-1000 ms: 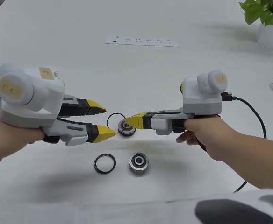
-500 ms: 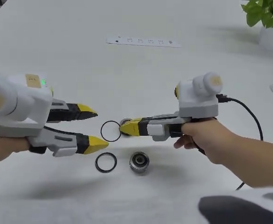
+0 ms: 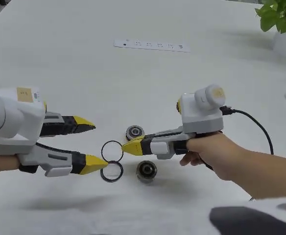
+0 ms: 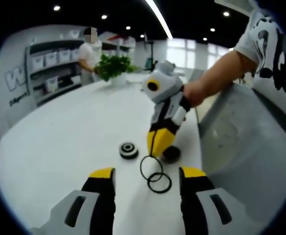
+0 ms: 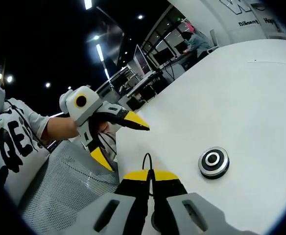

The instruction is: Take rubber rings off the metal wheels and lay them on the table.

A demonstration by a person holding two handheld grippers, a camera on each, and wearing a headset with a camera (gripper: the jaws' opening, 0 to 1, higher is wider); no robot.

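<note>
Right gripper (image 3: 126, 147), jaws clamped on a thin black rubber ring (image 3: 112, 151), holds it just left of its tips, over the white table (image 3: 59, 63), just far of a second black ring (image 3: 111, 171) lying flat; left gripper (image 3: 100, 146), jaws apart, flanks it at left

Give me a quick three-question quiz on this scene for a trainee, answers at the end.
1. How many metal wheels lie on the table?
2. True or false: the left gripper is shut.
3. What does the right gripper hold? A) a wheel B) a rubber ring C) nothing

Key: 1) two; 2) false, its jaws stand apart; 3) B.
</note>
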